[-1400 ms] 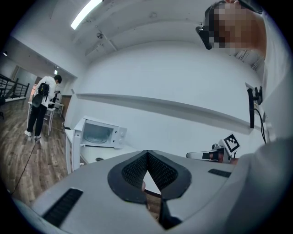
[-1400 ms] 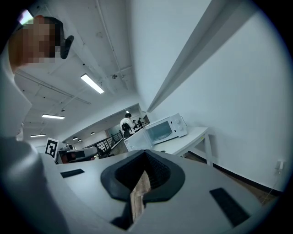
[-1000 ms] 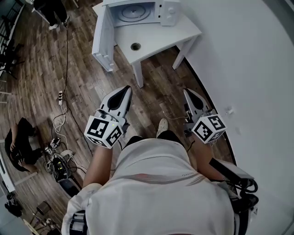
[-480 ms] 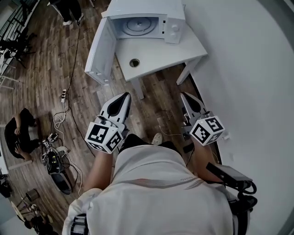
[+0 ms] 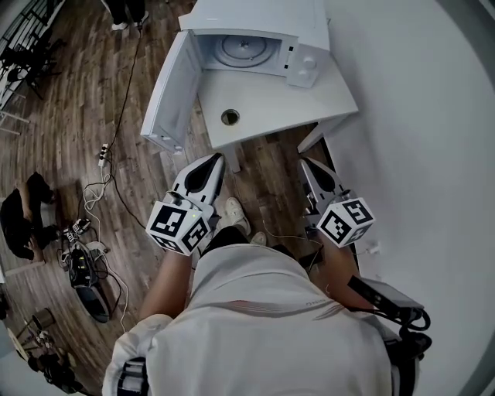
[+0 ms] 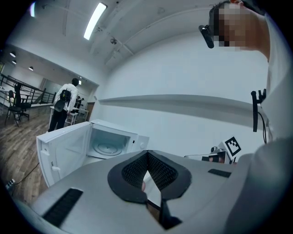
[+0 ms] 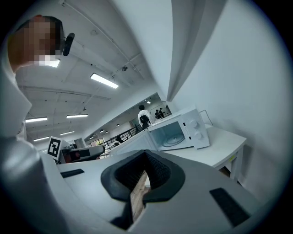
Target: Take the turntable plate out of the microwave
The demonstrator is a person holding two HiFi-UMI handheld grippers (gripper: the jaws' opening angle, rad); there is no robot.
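Approach step: left gripper (image 5: pixel 212 161) and right gripper (image 5: pixel 307 165) have their fingers pressed together, empty, well short of the counter (image 5: pixel 272 108). The turntable plate (image 5: pixel 246 49) lies flat inside the microwave (image 5: pixel 267 17), door (image 5: pixel 168 89) wide open. Judgement: spread the fingers before entry, go in level, pinch the near rim.

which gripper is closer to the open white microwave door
Left. The left gripper sits just below the open white microwave door in the head view, short of it; the right gripper is farther right, over by the white wall.
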